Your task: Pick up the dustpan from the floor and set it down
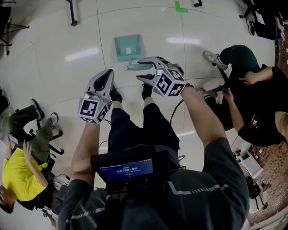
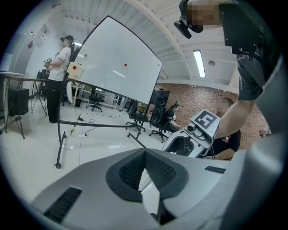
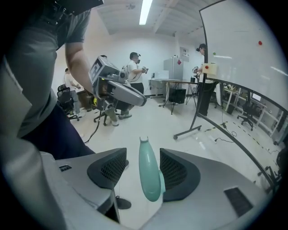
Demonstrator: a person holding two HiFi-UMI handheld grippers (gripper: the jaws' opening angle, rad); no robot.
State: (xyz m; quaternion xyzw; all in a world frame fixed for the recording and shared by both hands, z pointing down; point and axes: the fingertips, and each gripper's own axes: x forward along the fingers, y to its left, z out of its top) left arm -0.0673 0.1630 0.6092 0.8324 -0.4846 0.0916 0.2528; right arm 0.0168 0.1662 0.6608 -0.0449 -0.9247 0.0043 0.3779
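The pale green dustpan (image 1: 127,46) lies on the white floor ahead of my feet, its handle (image 1: 134,67) pointing back toward me. My right gripper (image 1: 143,68) reaches down to that handle. In the right gripper view the teal handle (image 3: 148,173) stands between the pads of the right gripper (image 3: 143,157); it leans by the right-hand pad, with a clear gap to the left-hand pad (image 3: 110,168), so the jaws are open. My left gripper (image 1: 106,79) hangs beside it to the left, apart from the dustpan. The pads of the left gripper (image 2: 145,155) meet at the tip with nothing between them.
A person in a yellow shirt (image 1: 18,175) sits at the left and a person in dark clothes (image 1: 256,103) at the right, both close by. A whiteboard on a wheeled stand (image 2: 117,63) and office chairs (image 2: 157,119) stand further off. A green tape mark (image 1: 180,6) is on the floor beyond.
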